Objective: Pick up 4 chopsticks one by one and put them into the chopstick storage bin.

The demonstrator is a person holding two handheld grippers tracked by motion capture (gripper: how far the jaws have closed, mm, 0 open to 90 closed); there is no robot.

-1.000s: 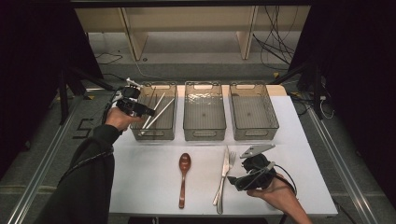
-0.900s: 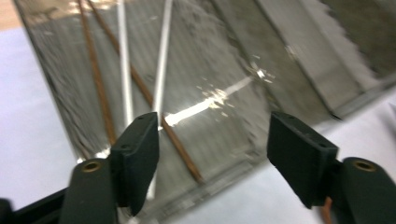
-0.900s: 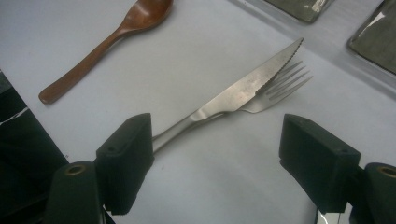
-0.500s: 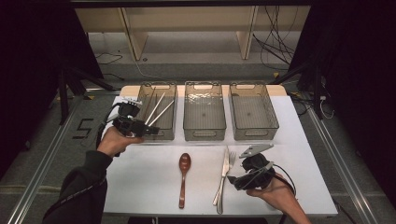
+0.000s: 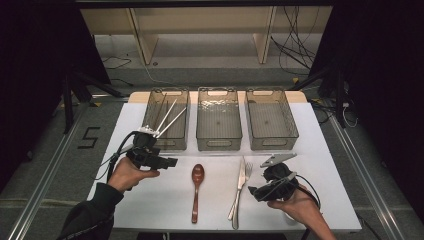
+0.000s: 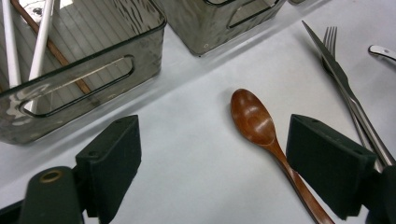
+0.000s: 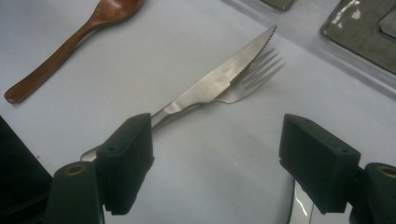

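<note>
My left gripper (image 5: 172, 162) hovers over the table's near left, just in front of the left bin (image 5: 150, 117). Its jaws have just been opening and stand open (image 6: 215, 140) with nothing held. A brown wooden spoon (image 6: 254, 121) lies flat on the table below the gap, close to the right jaw. A steel knife (image 5: 236, 197) and a fork (image 5: 246, 172) lie side by side to the right of the spoon (image 5: 196, 192). My right gripper (image 5: 255, 192) stays low at the near right, open (image 7: 215, 140), with the knife (image 7: 219, 81) and fork (image 7: 257, 74) just beyond its jaws.
Three clear plastic bins stand in a row at the back of the white table (image 5: 325, 150). The left one holds white chopsticks (image 5: 170, 120) and a brown stick (image 6: 51, 46). The middle bin (image 5: 218, 142) and right bin (image 5: 272, 142) look empty.
My left hand has drawn back from the left bin toward the near side and now sits in front of it, by the spoon. The right hand has not moved.
</note>
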